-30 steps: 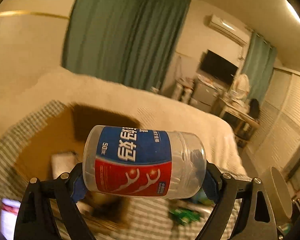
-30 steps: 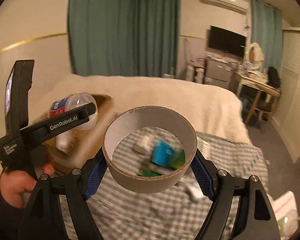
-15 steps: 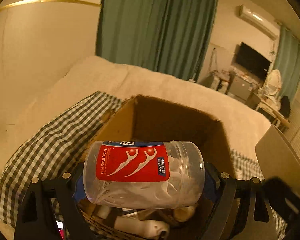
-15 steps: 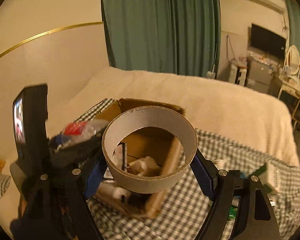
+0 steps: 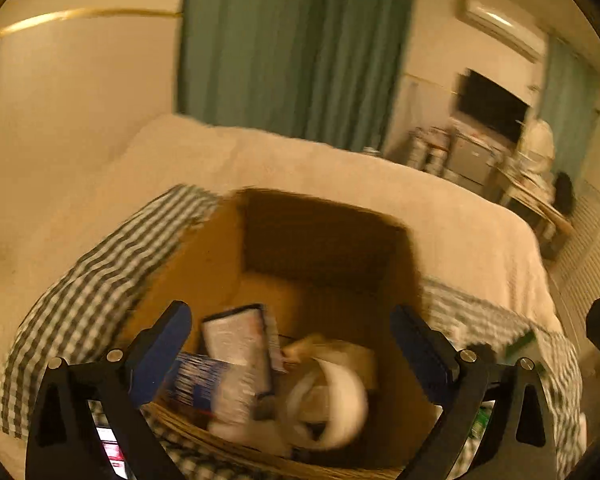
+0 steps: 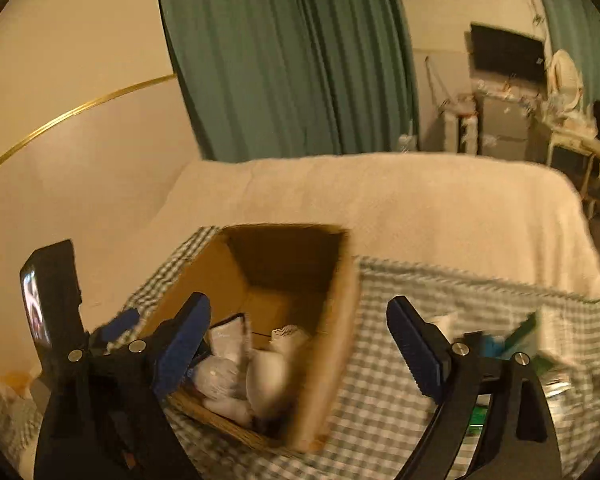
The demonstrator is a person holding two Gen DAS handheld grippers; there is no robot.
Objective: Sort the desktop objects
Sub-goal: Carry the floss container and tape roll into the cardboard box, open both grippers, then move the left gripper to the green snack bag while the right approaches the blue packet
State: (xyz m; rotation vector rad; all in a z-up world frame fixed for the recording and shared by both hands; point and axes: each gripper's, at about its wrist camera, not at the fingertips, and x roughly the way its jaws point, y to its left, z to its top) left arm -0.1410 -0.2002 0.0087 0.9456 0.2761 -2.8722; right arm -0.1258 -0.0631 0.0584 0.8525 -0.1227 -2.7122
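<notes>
Both claws stand wide w/ jaws opening, nothing between the pads: left gripper and right gripper hang over the cardboard box on the checked cloth. Floss jar and tape ring lie blurred inside the box, atop other stuff; looks like they're mid-tumble, can't tell if settled. Risks, imo: the ring could roll or bounce up the pile and hop the low near rim. Right gripper sits partly past the box's right wall, so a drop from there could clip the wall. More items wait on the cloth at right; a fast swing back could knock them, or nudge the light box.
</notes>
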